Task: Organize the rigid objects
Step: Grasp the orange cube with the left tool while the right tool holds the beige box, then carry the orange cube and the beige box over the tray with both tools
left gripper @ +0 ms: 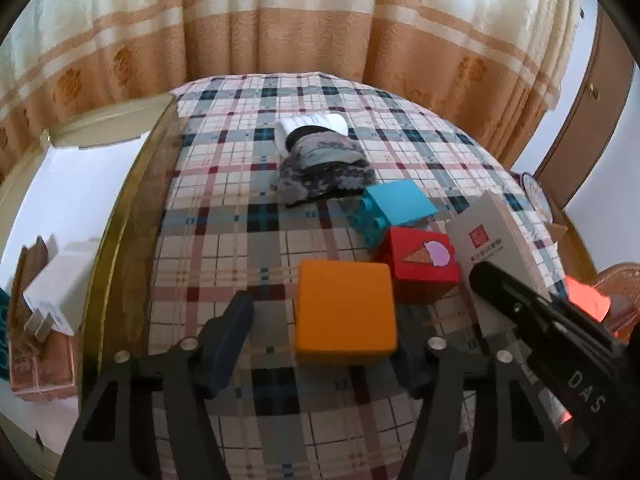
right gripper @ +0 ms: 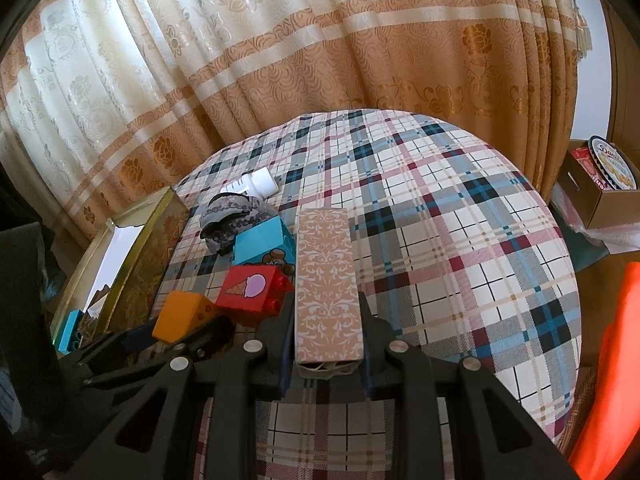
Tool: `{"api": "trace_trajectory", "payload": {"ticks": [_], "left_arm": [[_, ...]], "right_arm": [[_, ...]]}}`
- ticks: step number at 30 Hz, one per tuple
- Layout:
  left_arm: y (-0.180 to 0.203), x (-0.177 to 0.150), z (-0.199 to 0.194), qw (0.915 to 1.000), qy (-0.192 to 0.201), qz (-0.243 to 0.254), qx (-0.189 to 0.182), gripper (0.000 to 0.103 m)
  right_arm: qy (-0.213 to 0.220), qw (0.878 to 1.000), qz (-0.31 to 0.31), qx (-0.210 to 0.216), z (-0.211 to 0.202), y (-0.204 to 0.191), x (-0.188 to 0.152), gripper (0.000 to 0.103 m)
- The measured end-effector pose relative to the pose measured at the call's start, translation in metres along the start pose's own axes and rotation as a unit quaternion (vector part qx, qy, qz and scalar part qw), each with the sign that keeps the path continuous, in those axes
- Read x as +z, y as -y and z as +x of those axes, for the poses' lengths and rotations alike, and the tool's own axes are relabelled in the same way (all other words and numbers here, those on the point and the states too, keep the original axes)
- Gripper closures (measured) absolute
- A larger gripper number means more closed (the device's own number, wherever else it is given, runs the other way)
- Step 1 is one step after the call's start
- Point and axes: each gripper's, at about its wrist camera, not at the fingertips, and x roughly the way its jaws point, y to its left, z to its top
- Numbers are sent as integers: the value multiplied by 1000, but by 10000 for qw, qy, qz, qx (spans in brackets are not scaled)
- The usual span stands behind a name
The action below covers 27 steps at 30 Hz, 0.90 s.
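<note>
Left wrist view: the left tool straddles an orange block on the plaid-covered bench, left finger clear of it, right finger hidden. A red ice-cream block sits just behind, a blue block beyond.

Right wrist view: the right tool is clamped on a tan patterned box, just right of the red block.

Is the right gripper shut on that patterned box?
Yes, shut: the right gripper has both fingers pressed against the sides of the patterned box.
</note>
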Motion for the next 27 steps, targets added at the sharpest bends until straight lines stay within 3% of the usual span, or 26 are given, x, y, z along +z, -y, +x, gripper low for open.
{"api": "trace_trajectory", "payload": {"ticks": [3,11,17,27], "left_arm": [[9,-1,-2,9997,24,220,-124,64],[-1,0,-4,9995,90,-38,-301,64],[-3,-4,-25,9974,603,-60,-398,64],[-14,-1,-49,9935,978,-132,-560,64]], "right_arm": [[1,10000,8,-8,0,0,0,75],[19,10000,1,-3,-1,0,0,75],[139,9999,10,-13,-4,-1,1,75],[450,9988,-175,-57,-17,-12,2,75]]}}
